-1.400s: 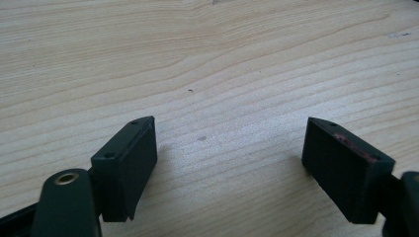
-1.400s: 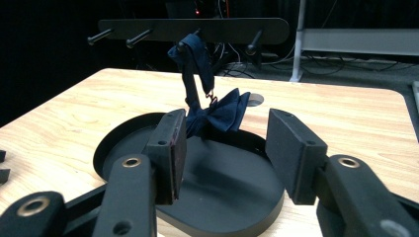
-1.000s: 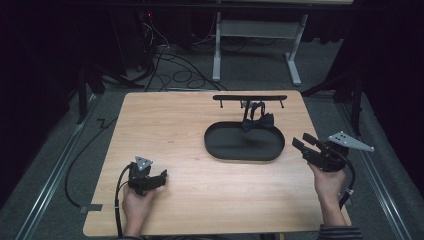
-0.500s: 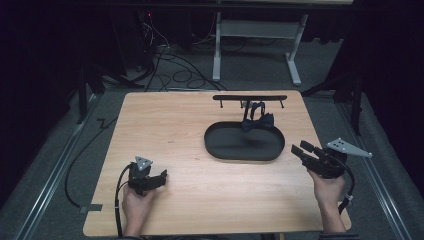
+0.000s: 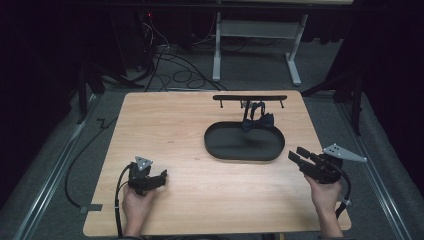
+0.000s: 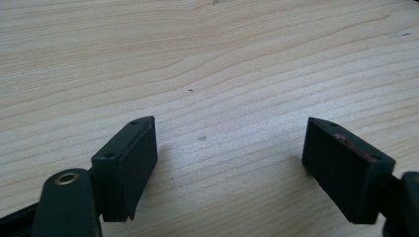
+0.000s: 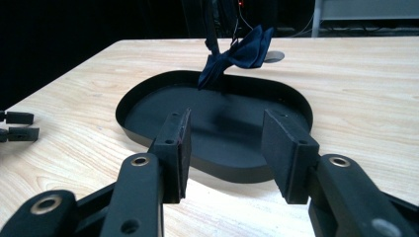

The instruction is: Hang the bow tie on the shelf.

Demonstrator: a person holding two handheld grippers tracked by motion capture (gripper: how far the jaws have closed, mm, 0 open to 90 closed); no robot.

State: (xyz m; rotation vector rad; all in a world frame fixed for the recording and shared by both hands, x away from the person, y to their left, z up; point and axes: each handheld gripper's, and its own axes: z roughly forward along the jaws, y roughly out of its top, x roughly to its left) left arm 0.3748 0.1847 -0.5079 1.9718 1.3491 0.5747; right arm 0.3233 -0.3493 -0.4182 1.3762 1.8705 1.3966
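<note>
The bow tie's (image 7: 237, 55) strap runs out past the top edge, beyond the right gripper's fingers (image 7: 291, 153), whose bases the bottom edge cuts.

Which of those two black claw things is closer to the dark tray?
The right gripper. It sits just off the tray's right end, pointing at it, while the left gripper rests farther off near the table's front-left.

The tray (image 5: 220, 150) lies right of the tabletop's (image 5: 165, 125) centre, the rack (image 5: 250, 98) behind it at the far edge. The bow tie (image 5: 258, 122) hangs from the rack over the tray's far rim. My left gripper (image 5: 161, 178) rests near the front left corner, my right gripper (image 5: 296, 157) by the right edge.
</note>
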